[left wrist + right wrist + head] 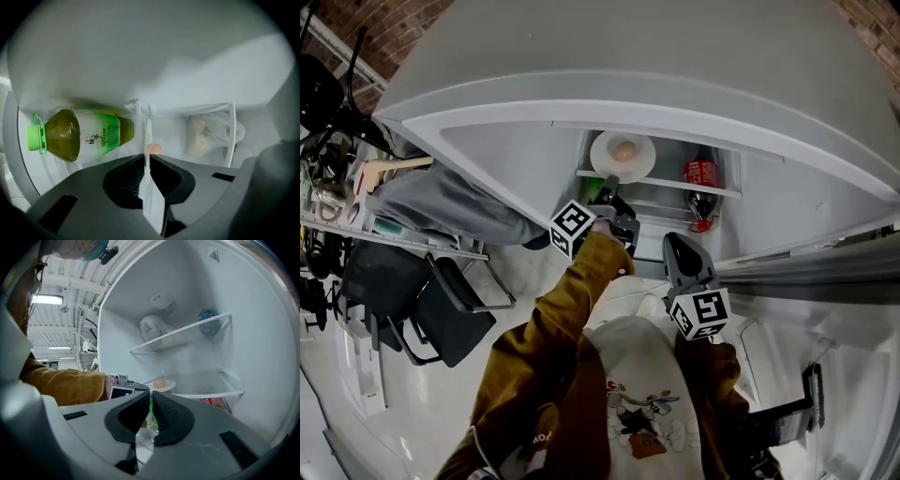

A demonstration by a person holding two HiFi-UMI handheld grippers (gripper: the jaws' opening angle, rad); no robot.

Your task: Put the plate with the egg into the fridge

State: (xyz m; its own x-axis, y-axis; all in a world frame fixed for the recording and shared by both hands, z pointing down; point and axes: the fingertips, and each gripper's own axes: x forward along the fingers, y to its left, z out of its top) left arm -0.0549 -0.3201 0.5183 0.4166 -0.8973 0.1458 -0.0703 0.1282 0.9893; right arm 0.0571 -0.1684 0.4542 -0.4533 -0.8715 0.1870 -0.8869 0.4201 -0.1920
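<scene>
A white plate (622, 156) with a brown egg (624, 149) on it rests on a glass shelf (712, 188) inside the open fridge. My left gripper (609, 186) is shut on the plate's near rim. In the left gripper view the plate (147, 140) shows edge-on between the jaws, with the egg (154, 149) just beyond them. My right gripper (674, 242) hangs lower right of the plate, outside the shelf, shut with nothing in it. In the right gripper view the plate (165, 386) and egg (159, 383) lie past its shut gripper (151, 401).
A green tea bottle (79, 136) lies left of the plate. A red cola bottle (701, 180) sits on the shelf's right side. A pale bag (154, 326) rests on the upper shelf. The fridge door (825, 272) stands open at right. A chair (441, 300) is at left.
</scene>
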